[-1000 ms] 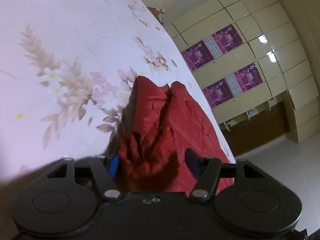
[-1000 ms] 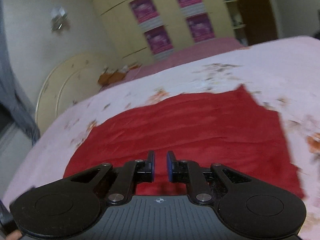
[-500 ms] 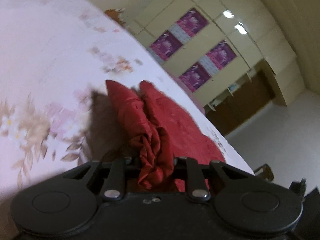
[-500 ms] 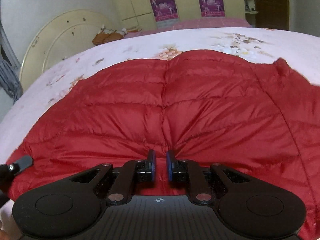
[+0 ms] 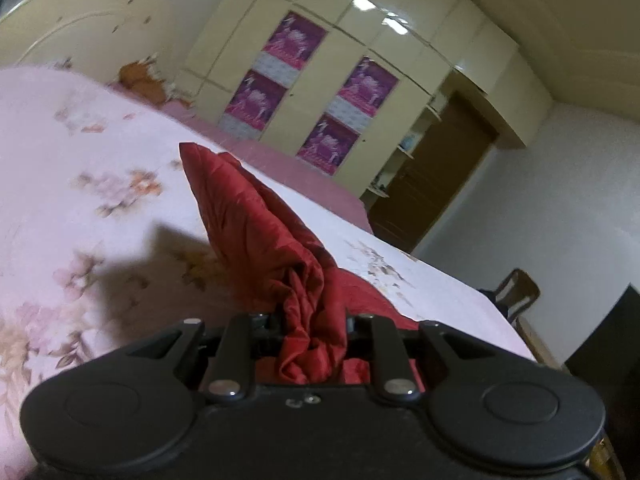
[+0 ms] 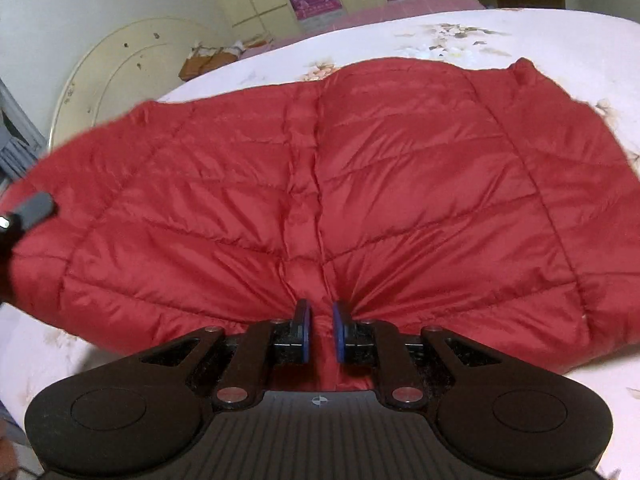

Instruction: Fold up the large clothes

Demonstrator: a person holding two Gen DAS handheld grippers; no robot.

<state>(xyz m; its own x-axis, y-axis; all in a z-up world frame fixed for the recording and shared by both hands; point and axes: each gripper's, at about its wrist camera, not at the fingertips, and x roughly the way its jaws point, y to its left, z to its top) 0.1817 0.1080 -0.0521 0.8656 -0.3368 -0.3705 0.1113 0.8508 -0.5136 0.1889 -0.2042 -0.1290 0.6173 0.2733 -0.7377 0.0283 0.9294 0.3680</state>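
Note:
A red quilted down jacket point(image 6: 360, 200) is stretched out above the bed with the floral pink sheet point(image 6: 580, 48). My right gripper point(image 6: 320, 328) is shut on the jacket's near edge at the middle seam, fabric pinched between its blue pads. In the left wrist view my left gripper point(image 5: 310, 328) is shut on a bunched fold of the same jacket point(image 5: 256, 232), which rises as a ridge away from it above the sheet point(image 5: 80, 200). The left gripper's tip shows at the left edge of the right wrist view point(image 6: 28, 212).
A cream headboard point(image 6: 120, 64) stands at the bed's far end with orange pillows point(image 6: 208, 60) by it. A wardrobe with purple posters point(image 5: 304, 92) lines the wall. A brown door point(image 5: 440, 176) and a wooden chair point(image 5: 516, 292) stand beyond the bed's right side.
My left gripper has shut on the jacket and lifted it. Both grippers have raised the jacket, which now spreads out taut off the sheet.

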